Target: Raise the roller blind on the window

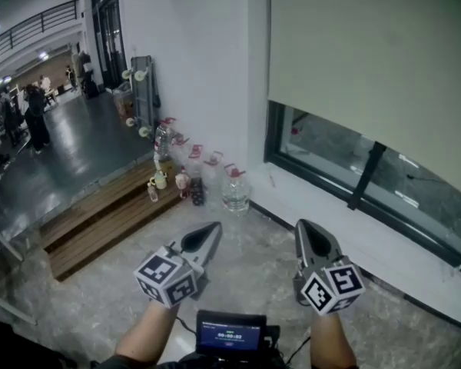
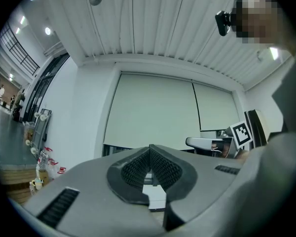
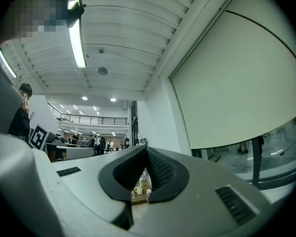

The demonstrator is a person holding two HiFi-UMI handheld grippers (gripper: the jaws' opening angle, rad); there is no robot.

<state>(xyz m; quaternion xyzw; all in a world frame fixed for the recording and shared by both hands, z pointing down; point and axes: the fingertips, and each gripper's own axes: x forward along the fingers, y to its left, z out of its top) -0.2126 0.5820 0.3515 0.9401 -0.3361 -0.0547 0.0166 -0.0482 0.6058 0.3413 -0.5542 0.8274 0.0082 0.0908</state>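
Roller blind (image 1: 369, 60) hangs partly lowered over window (image 1: 326, 144).

We see the roller blind (image 1: 369, 60), a plain pale beige sheet, hanging flat and drawn most of the way down over the window (image 1: 346, 164). Its straight bottom edge leaves only a low strip of glass bare above the white sill (image 1: 330, 217), crossed by a dark frame bar (image 1: 366, 175). From the left gripper view it shows as two panels side by side.
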